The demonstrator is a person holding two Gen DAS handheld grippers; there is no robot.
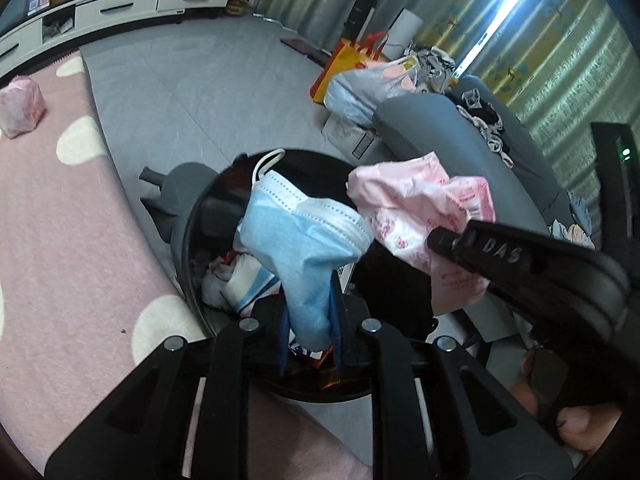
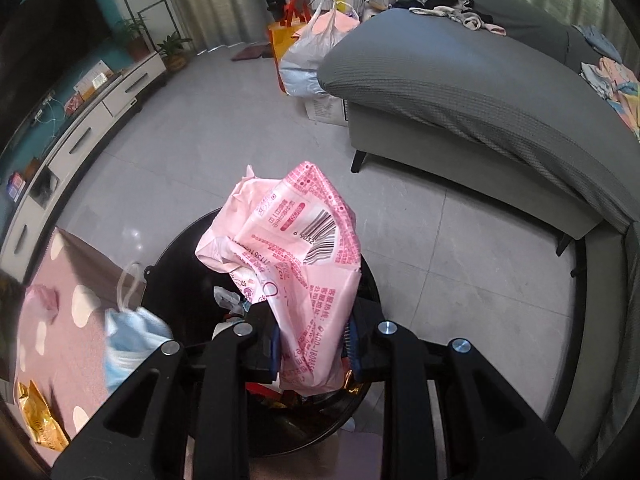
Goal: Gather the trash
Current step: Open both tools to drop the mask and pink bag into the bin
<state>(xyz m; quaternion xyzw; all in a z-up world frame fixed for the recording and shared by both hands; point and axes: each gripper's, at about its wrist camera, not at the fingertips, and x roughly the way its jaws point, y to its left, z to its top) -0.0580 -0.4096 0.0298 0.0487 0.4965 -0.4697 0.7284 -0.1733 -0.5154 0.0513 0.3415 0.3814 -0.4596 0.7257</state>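
My left gripper (image 1: 310, 332) is shut on a blue face mask (image 1: 304, 240), which hangs over the open black trash bin (image 1: 188, 240). My right gripper (image 2: 314, 340) is shut on a crumpled pink plastic wrapper (image 2: 292, 240) with a barcode, held above the same bin (image 2: 168, 280). In the left wrist view the right gripper (image 1: 472, 248) reaches in from the right with the pink wrapper (image 1: 420, 208). The right wrist view shows the mask (image 2: 128, 340) at the lower left. Inside the bin lies other trash (image 1: 240, 280).
A pink rug with white dots (image 1: 60, 240) lies left of the bin, with a pink bag (image 1: 20, 106) on it and a gold wrapper (image 2: 40, 420). A grey sofa (image 2: 460, 92) stands to the right. Full bags (image 2: 312, 52) stand by it. A white TV cabinet (image 1: 120, 8) lines the far wall.
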